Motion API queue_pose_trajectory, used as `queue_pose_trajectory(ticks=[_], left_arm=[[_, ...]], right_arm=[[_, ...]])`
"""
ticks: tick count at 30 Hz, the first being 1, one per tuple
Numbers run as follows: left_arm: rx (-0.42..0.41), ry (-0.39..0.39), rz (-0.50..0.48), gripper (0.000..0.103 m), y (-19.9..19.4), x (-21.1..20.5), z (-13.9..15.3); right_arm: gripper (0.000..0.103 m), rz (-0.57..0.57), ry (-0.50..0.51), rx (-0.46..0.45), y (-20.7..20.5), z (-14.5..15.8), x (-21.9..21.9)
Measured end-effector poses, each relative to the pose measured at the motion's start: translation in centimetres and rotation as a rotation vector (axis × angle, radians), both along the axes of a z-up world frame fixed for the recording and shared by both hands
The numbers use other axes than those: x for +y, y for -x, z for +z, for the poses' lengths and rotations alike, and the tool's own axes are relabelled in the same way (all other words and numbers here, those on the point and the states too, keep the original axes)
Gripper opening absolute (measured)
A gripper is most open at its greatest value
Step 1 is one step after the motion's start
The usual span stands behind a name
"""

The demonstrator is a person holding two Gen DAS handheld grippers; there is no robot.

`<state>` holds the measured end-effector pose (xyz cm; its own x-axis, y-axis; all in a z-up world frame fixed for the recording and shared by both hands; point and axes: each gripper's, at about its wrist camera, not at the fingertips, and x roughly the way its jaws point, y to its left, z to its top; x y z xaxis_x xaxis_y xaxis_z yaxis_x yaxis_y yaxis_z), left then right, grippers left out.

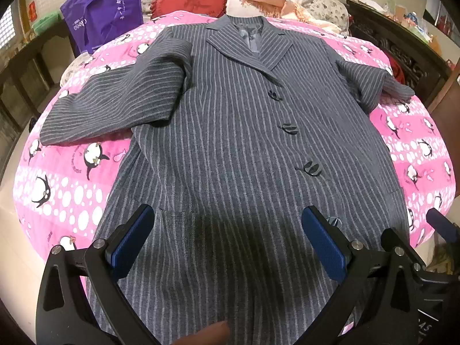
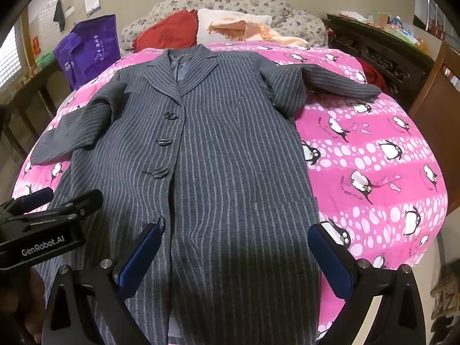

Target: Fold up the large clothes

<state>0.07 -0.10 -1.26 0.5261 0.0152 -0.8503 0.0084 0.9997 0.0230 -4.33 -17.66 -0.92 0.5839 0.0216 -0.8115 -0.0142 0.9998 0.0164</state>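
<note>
Left gripper (image 1: 227, 238) and right gripper (image 2: 235, 256): black triangulated frames with cut-outs, silver screws at the joints, ribbed blue pads (image 1: 325, 244); white "GenRobot.AI" lettering on the left body.

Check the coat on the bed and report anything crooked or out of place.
Nothing is damaged or spilled. The striped coat lies flat and buttoned on the pink blanket. Its sleeves differ slightly: one sleeve angles outward, the other sleeve is bunched near the shoulder.

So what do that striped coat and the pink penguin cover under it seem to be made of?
The coat looks like a matte, woolly woven cloth: its grey surface is faintly fuzzy and shows no shine. The cover looks like soft printed cotton or a blend; it puffs slightly, perhaps padded.
</note>
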Motion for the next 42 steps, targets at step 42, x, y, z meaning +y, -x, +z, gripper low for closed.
queue_pose_trajectory(ticks=[42], left_arm=[[-0.004, 0.024, -0.001, 0.103, 0.1, 0.0, -1.1]], right_arm=[[0.101, -0.019, -0.045, -0.010, 0.4, -0.3, -0.2]])
